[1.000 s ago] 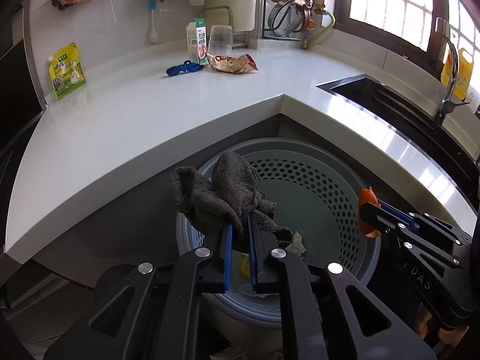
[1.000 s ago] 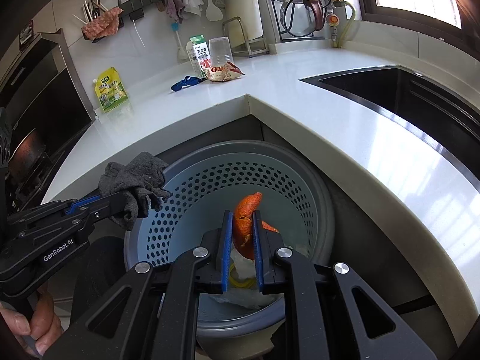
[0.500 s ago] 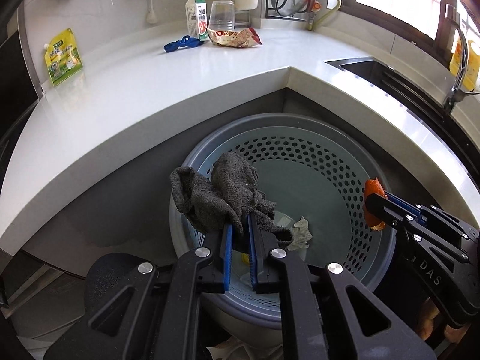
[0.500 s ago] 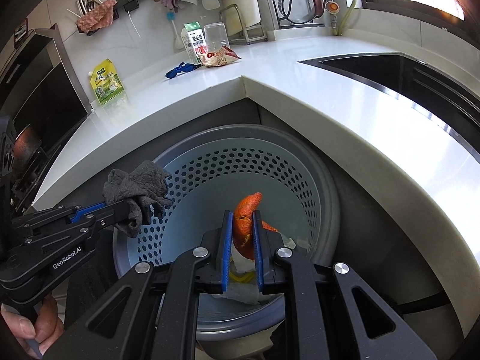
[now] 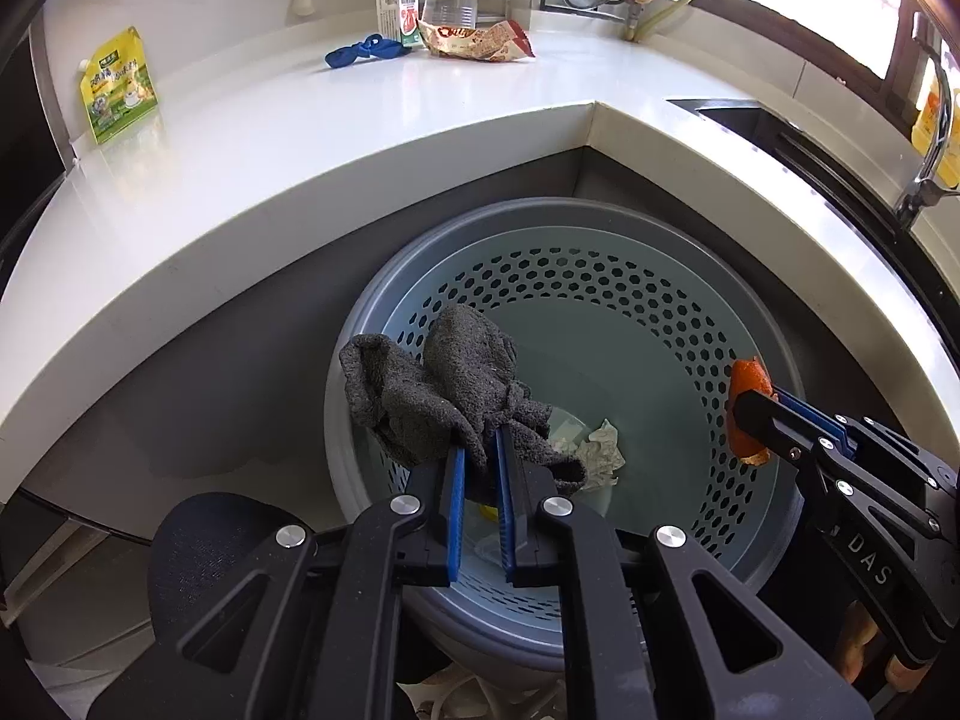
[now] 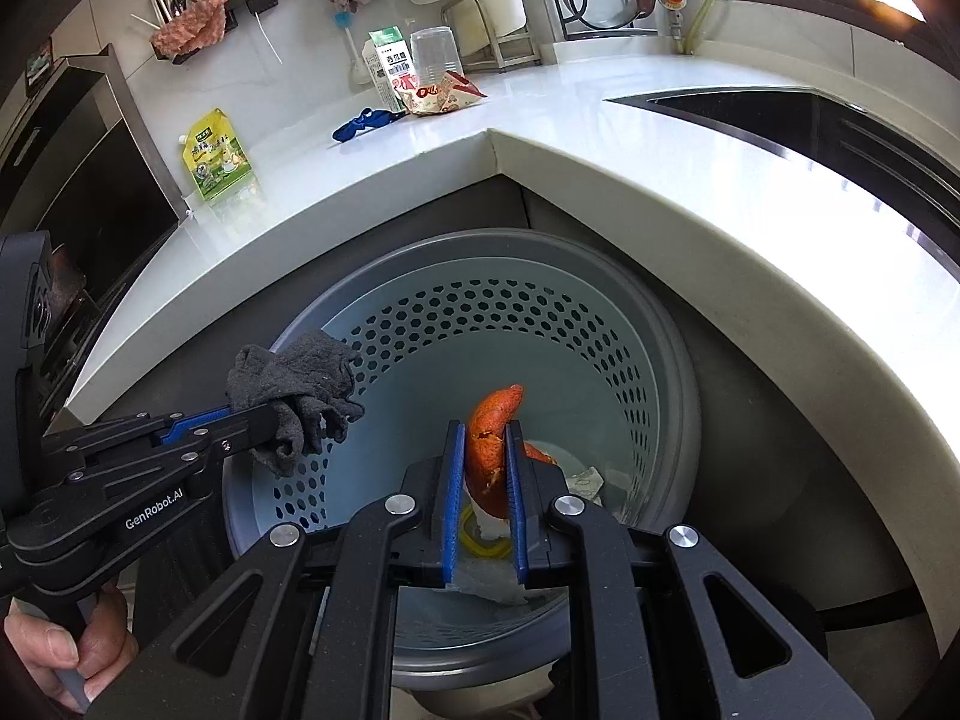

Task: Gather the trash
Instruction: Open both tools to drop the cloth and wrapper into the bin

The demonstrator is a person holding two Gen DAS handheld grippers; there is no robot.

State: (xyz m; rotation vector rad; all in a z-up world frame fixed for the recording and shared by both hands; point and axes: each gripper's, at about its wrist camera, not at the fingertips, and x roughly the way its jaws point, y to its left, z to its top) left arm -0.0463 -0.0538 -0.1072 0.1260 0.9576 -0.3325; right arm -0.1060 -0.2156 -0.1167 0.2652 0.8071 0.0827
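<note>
Grippers [image 5: 477, 456] [image 6: 486, 450] angled down over perforated bin [image 5: 600, 276]

One bin [image 5: 600, 228], two tools, one rag [image 5: 432, 396], one peel [image 6: 492, 426]

Glossy white countertop [image 5: 372, 138], perforated matt plastic bin [image 5: 600, 300], rough grey cloth rag [image 5: 432, 396]

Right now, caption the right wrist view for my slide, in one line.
Right gripper clamps orange peel above the perforated bin, left gripper alongside gripping a grey rag.
</note>
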